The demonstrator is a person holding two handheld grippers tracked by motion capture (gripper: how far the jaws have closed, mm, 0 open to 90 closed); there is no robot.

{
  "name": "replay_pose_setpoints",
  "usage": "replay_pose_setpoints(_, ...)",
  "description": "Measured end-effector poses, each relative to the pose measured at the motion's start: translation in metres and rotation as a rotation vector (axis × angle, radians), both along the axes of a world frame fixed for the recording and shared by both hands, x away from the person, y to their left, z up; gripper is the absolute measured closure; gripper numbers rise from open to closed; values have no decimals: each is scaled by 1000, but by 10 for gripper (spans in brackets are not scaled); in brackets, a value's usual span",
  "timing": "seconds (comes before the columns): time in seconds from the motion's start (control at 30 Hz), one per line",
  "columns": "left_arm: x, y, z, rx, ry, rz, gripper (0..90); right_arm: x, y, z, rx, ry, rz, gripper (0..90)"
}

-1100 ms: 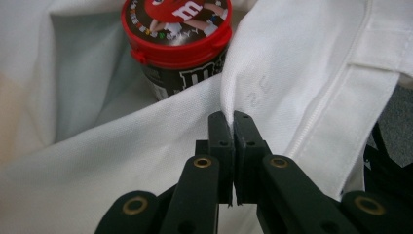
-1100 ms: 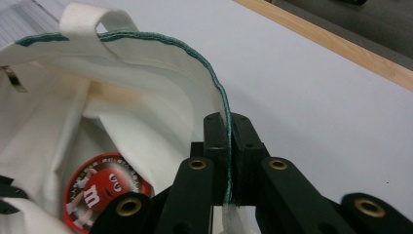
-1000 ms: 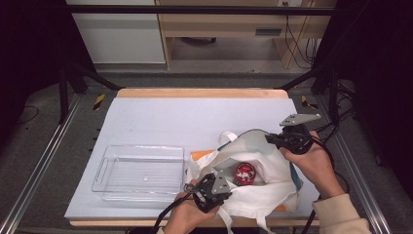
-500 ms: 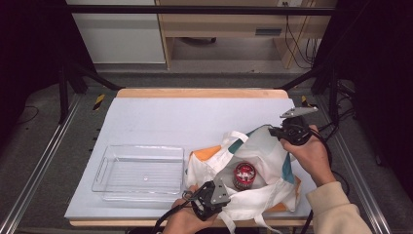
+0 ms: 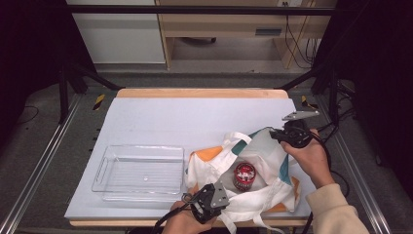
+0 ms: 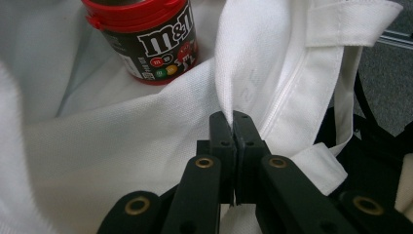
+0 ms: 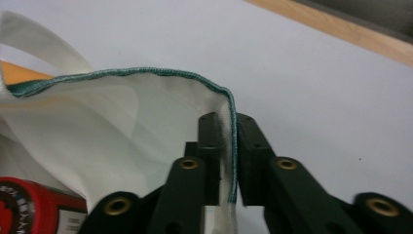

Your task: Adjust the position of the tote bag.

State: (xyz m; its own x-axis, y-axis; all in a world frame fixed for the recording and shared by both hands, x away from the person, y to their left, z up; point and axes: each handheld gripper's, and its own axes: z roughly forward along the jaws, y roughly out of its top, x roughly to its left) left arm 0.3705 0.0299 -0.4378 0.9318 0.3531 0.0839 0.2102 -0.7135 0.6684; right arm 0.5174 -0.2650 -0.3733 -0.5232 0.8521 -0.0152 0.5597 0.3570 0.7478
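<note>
L gripper [image 6: 234, 127] pinching the near rim of the tote bag [image 5: 265, 151] at the table's front right, R gripper [image 7: 227, 127] jaws just been easing apart w/ the far hem between them, so I'm mid bag-opening; next I'd free R and go for the candy jar [image 5: 244, 175] inside.

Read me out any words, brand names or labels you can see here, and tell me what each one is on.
"m&m" in white letters: on the dark label of the red-lidded candy jar lying inside the white tote bag.
Small print at the label's left edge: too small to read.
Faint raised lettering on the bag's fabric near the zipper: too faint to read.
</note>
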Motion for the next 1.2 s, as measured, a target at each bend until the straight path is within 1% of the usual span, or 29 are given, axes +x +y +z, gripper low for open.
replay_pose_setpoints(0.03,0,0,0,-1,1,2,889,-4,0,3,12,-10,7,709)
replay_pose_setpoints(0.1,1,0,0,-2,1,5,888,-12,-1,11,9,-36,20,594)
replay_pose_setpoints(0.13,1,0,0,-2,3,5,887,-16,-1,15,12,-43,13,564)
replay_pose_setpoints(0.23,1,0,0,-3,5,7,887,-31,-4,29,23,-98,2,473)
replay_pose_setpoints(0.27,1,0,0,-5,5,9,887,-34,-4,32,27,-103,6,478)
replay_pose_setpoints(0.3,1,0,0,-6,7,8,887,-44,-2,38,20,-121,2,484)
replay_pose_setpoints(0.33,2,0,-1,-7,8,8,887,-44,-2,38,20,-121,2,484)
replay_pose_setpoints(0.4,2,0,-1,-7,9,11,886,-52,3,40,26,-126,30,510)
replay_pose_setpoints(0.43,2,0,-1,-9,11,12,886,-55,7,40,21,-127,47,523)
replay_pose_setpoints(0.47,2,0,-1,-9,11,13,885,-57,10,38,16,-121,62,544)
replay_pose_setpoints(0.5,2,0,-1,-10,12,13,886,-58,17,32,-3,-101,93,574)
replay_pose_setpoints(0.57,2,0,-1,-10,11,12,885,-57,23,23,-10,-80,114,612)
replay_pose_setpoints(0.6,2,0,0,-9,10,11,885,-57,23,23,-10,-80,114,612)
replay_pose_setpoints(0.73,2,0,0,-9,8,9,885,-49,33,6,-18,-35,133,637)
replay_pose_setpoints(0.77,2,1,0,-9,9,9,885,-47,36,1,-31,-25,141,642)
replay_pose_setpoints(0.9,2,1,0,-8,9,8,886,-41,37,-10,-46,5,142,640)
replay_pose_setpoints(1.0,2,0,0,-7,7,9,886,-39,36,-16,-42,28,142,626)
replay_pose_setpoints(1.03,2,0,0,-7,6,10,886,-39,35,-17,-38,43,144,618)
replay_pose_setpoints(1.07,2,0,0,-9,8,9,886,-39,35,-18,-37,39,149,610)
replay_pose_setpoints(1.13,2,0,0,-8,7,10,886,-41,37,-18,-33,50,161,594)
replay_pose_setpoints(1.2,2,-1,1,-8,4,11,887,-41,39,-20,-54,52,169,593)
